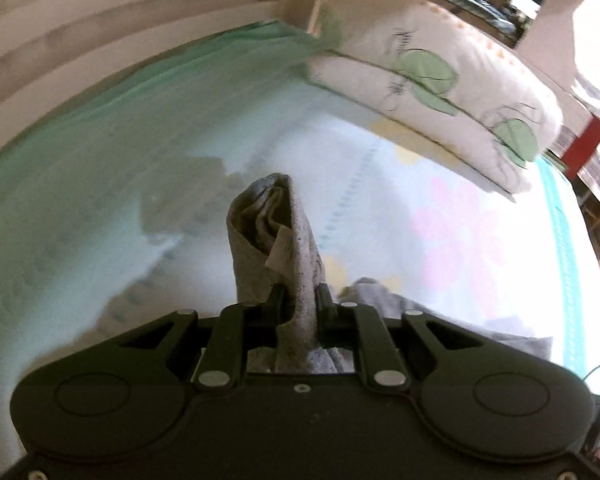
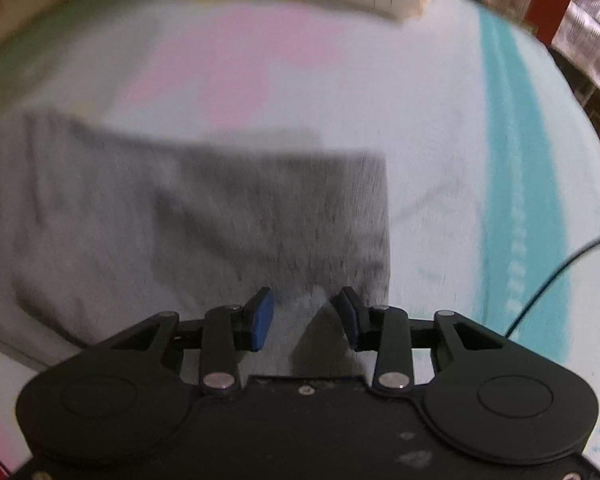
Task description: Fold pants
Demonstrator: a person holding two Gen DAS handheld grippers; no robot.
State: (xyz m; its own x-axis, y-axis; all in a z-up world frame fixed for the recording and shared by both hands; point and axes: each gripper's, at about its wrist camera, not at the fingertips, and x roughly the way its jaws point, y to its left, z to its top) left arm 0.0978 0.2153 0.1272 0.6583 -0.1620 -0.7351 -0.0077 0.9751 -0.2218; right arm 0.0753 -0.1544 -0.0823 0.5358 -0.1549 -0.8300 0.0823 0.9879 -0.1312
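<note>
item: grey pants (image 2: 188, 216), lying mostly flat on a bed (image 1: 380, 184), one end lifted clear. left claw (image 1: 300, 300): clamped narrow on a bunched fold of the pants, a white tag (image 1: 279, 248) showing in the raised cloth; the hold looks meant to carry that end over the rest for a fold. right claw (image 2: 304, 314): jaws partly apart, blue pads (image 2: 262, 322) showing, poised just over the near edge of the flat cloth; whether the pads touch it cannot be told, and nothing is pinched. likely there to pin or take a second corner. surface: pale quilt with pink and yellow flower print and a teal border (image 2: 512, 152), soft, so cloth may drag. room: leaf-print pillows (image 1: 440, 92) at the head, slatted rail (image 1: 100, 20) behind, black cable (image 2: 556, 276) at right.
</note>
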